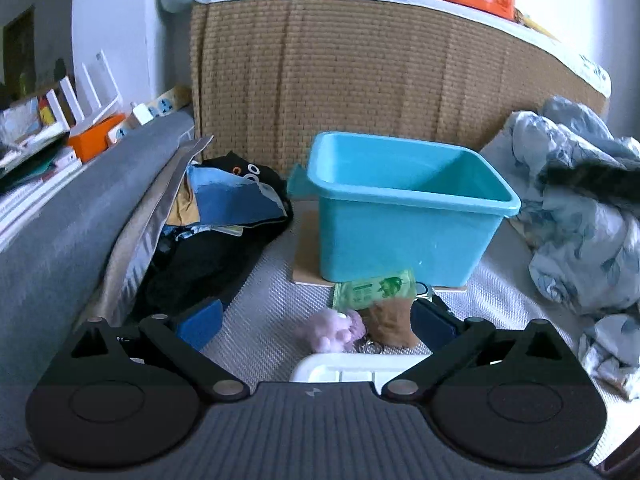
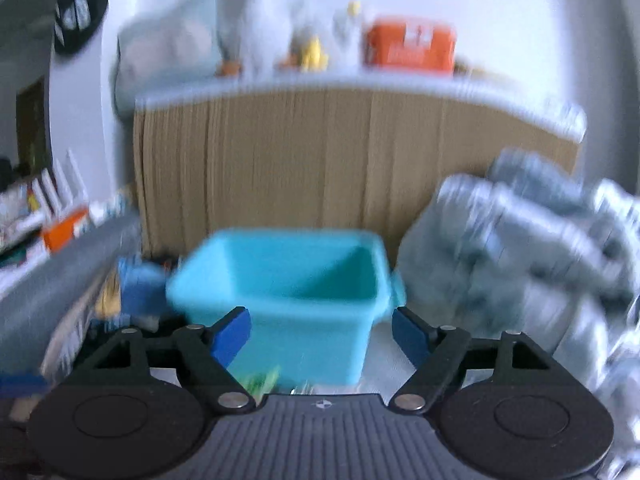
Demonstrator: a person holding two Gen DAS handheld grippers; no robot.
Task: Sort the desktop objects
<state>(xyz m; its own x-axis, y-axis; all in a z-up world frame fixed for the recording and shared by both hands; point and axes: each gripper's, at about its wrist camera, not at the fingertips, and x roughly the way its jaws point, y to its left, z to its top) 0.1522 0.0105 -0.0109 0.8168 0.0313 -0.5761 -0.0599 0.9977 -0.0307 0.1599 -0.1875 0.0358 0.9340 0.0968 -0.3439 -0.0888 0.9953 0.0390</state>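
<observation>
1. While the left gripper (image 1: 316,320) hangs low with its blue fingers (image 1: 202,322) spread wide and nothing pinched, the small things lie right between them — a purple soft toy (image 1: 336,330), a brown soft thing (image 1: 392,322) and a green packet (image 1: 374,290).
2. These three sit so close that they touch, so closing the fingers could catch two at once, or push one away.
3. The green packet rests against the front of the blue bin (image 1: 404,208), just past the fingertips. A hard push could slide it under the board the bin stands on.
4. A white box (image 1: 344,368) sits very near, behind the fingertips. Going lower could bump it.
5. The right gripper (image 2: 322,330) is open too and holds nothing. Its view is very blurry, so it looks like it is moving fast — it could knock the bin, which shows just past its fingers (image 2: 232,330).
6. The bin looks empty as far as I can see, so the sorting seems to have a long way to go.
7. A rumpled blanket (image 1: 576,216) lies to the right of the fingers and could snag one.
</observation>
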